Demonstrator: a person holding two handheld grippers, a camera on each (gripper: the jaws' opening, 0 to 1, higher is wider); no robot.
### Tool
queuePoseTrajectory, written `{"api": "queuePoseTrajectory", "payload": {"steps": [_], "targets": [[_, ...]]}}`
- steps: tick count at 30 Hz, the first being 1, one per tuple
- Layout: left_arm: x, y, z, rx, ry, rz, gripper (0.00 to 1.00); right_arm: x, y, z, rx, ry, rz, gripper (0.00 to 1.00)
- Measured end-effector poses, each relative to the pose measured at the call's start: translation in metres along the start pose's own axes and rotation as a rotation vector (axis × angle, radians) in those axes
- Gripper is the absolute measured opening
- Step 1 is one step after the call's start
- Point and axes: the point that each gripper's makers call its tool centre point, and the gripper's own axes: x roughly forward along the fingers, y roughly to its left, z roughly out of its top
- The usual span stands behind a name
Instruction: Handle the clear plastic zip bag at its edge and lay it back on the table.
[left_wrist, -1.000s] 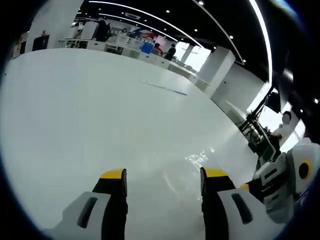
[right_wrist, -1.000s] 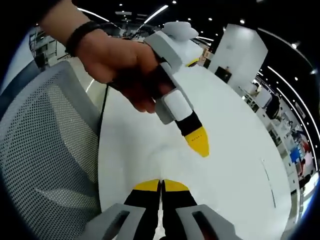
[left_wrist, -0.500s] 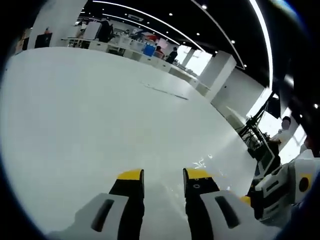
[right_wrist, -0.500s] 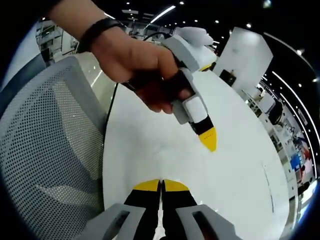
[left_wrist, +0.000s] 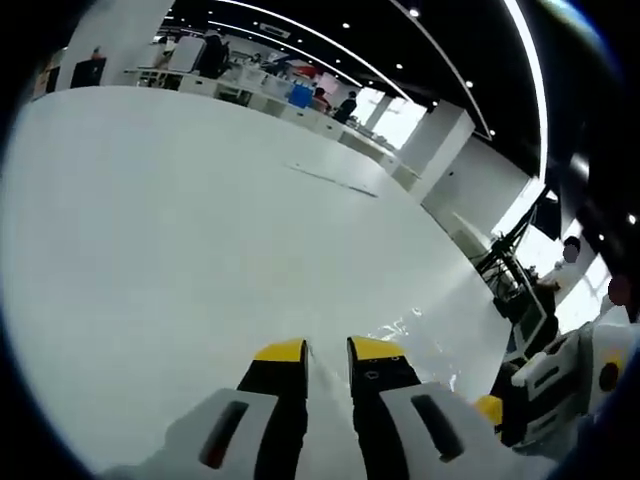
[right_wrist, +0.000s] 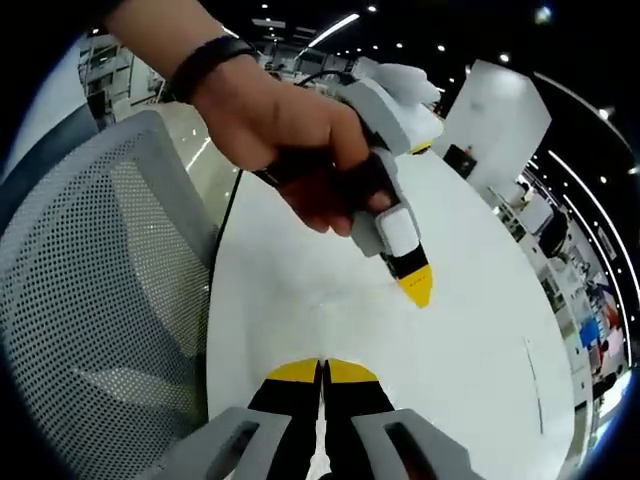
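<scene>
The clear zip bag (left_wrist: 420, 335) lies flat on the white table (left_wrist: 200, 220), showing only as faint glints and creases. My left gripper (left_wrist: 327, 352) stands over its edge, the jaws a narrow gap apart with a thin fold of the bag running between them. In the right gripper view a hand holds that left gripper (right_wrist: 413, 287), its yellow tip close to the table. There the bag (right_wrist: 325, 305) is a faint wrinkle leading to my right gripper (right_wrist: 321, 366), whose jaws are pressed together on the bag's near edge. The right gripper (left_wrist: 560, 385) also shows low on the right.
A grey mesh office chair (right_wrist: 100, 290) stands against the table's edge on the left of the right gripper view. The table (right_wrist: 470, 350) stretches far ahead. Desks and people (left_wrist: 340, 103) are at the back of the room, and a black stand (left_wrist: 510, 255) is at the right.
The left gripper's jaws have closed from wide apart to a narrow gap. The hand with the left gripper has come lower toward the table. The right gripper stays shut.
</scene>
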Motion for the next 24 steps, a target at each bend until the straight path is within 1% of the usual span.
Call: {"api": "queuePoseTrajectory", "payload": {"steps": [2, 6, 8, 10, 12, 13, 18, 24], "targets": [[0.000, 0.001, 0.002, -0.007, -0.006, 0.000, 0.10, 0.000, 0.002, -0.001, -0.005, 0.001, 0.003, 0.00], [-0.002, 0.000, 0.001, -0.005, 0.005, 0.002, 0.03, 0.000, 0.002, 0.000, -0.021, 0.003, -0.004, 0.00], [-0.002, 0.000, -0.001, 0.023, 0.013, 0.009, 0.00, 0.000, 0.001, 0.002, -0.011, -0.005, -0.007, 0.00], [-0.002, -0.002, -0.003, 0.038, 0.021, 0.004, 0.00, 0.001, 0.000, 0.002, -0.012, -0.003, -0.010, 0.00], [-0.001, 0.003, -0.002, 0.046, 0.026, 0.010, 0.00, 0.002, 0.001, 0.002, -0.017, 0.000, -0.007, 0.00], [-0.001, 0.002, -0.003, 0.046, 0.026, 0.011, 0.00, 0.002, 0.001, 0.001, -0.019, 0.001, -0.006, 0.00], [-0.004, 0.001, -0.003, 0.038, 0.024, 0.009, 0.00, 0.001, 0.001, -0.002, -0.023, 0.009, -0.005, 0.00], [-0.009, 0.004, 0.001, 0.021, 0.015, 0.010, 0.00, 0.002, -0.004, -0.008, -0.025, 0.025, -0.011, 0.00]]}}
